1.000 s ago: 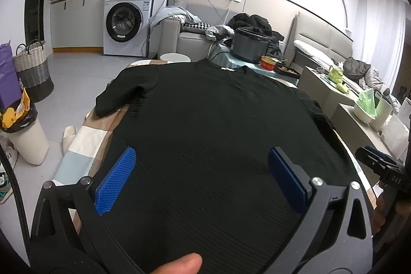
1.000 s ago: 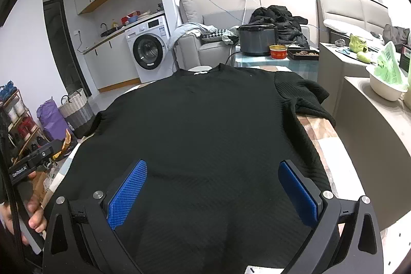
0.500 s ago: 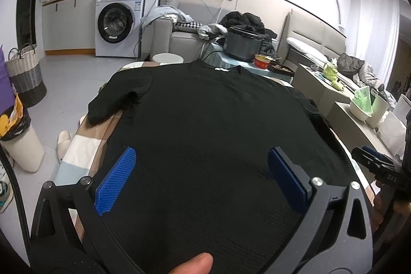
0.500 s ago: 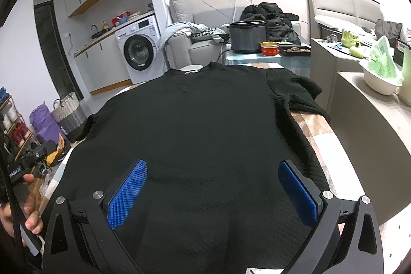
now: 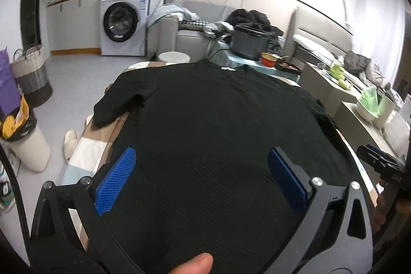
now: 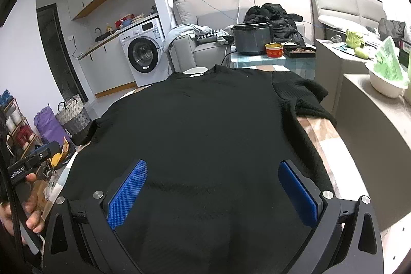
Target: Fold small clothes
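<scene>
Both the left gripper (image 5: 201,180) and right gripper (image 6: 213,193) hovered spread wide over the flat black sweater (image 5: 218,125); each should pinch a near hem corner evenly.

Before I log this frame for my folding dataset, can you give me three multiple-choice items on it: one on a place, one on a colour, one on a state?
1. Where does the grey cooker pot stand?
A. beyond the shirt's collar, on a small table
B. on the washing machine
C. on the floor

2. What colour is the shirt?
A. white
B. red
C. black

3. How is the shirt lying?
A. rolled up
B. spread flat, unfolded
C. folded in half

Answers:
1. A: it stands past the collar beside a red bowl.
2. C: the whole garment is black.
3. B: both sleeves stick out at the sides, and both the left gripper and the right gripper are open above it.
</scene>
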